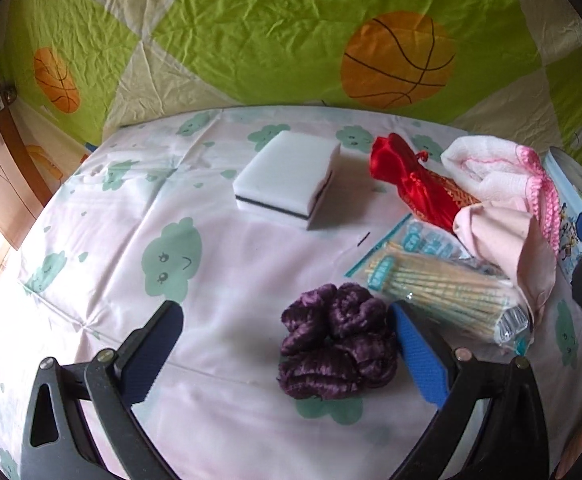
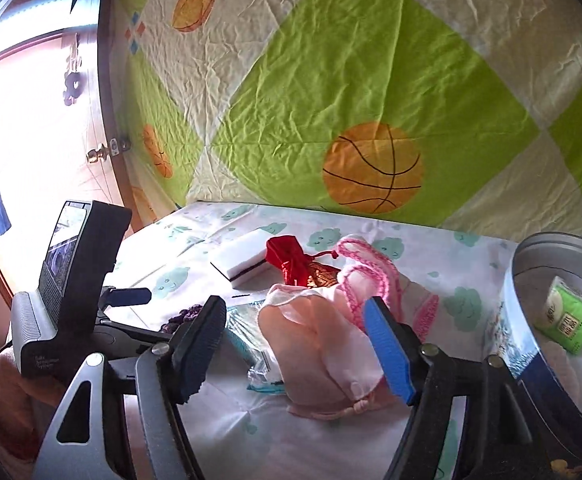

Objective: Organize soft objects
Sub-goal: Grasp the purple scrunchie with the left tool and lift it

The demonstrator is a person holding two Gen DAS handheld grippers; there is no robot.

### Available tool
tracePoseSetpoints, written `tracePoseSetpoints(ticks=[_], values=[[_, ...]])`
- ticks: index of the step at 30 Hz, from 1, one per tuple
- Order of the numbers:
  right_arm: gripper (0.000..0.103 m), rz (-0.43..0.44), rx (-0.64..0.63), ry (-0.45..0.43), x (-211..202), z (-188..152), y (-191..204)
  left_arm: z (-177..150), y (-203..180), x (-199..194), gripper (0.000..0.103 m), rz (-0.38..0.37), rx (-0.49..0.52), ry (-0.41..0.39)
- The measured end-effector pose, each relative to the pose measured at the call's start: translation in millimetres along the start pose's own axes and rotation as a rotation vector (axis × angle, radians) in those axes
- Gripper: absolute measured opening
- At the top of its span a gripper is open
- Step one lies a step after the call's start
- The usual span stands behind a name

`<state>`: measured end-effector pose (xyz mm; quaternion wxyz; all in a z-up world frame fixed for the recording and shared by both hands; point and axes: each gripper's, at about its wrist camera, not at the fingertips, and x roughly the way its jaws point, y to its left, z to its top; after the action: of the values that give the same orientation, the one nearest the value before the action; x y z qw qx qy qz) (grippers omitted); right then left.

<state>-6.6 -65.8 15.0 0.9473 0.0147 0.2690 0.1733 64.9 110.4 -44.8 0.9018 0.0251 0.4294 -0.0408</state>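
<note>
Left gripper (image 1: 287, 330) released, straddling purple scrunchie (image 1: 337, 342); right gripper (image 2: 295, 328) released around pink cloth (image 2: 323, 344).

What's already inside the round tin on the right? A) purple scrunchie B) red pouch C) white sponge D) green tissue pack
D: the right wrist view shows the green tissue pack inside the round tin, while the scrunchie, red pouch and sponge lie out on the sheet.

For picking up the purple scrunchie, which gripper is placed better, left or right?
Left. The left gripper is open with the purple scrunchie between its fingers. The right gripper is over the pale pink cloth instead.
</note>
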Motion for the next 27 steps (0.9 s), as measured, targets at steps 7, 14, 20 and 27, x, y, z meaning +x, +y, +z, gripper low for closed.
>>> tracePoseSetpoints(ticks=[7, 14, 20, 27], values=[[0.06, 0.034, -0.021, 0.136, 44, 5, 8, -1, 9, 2, 0.05, -0.037, -0.038, 0.02], [0.05, 0.056, 0.129, 0.218, 61, 0, -23, 5, 19, -12, 0.045, -0.06, -0.108, -0.05], [0.021, 0.132, 0.205, 0.193, 53, -1, -36, 9, 28, -17, 0.045, -0.085, -0.165, -0.08], [0.004, 0.215, 0.216, 0.11, 27, 7, -33, 8, 25, -18, 0.049, -0.077, -0.151, -0.101]])
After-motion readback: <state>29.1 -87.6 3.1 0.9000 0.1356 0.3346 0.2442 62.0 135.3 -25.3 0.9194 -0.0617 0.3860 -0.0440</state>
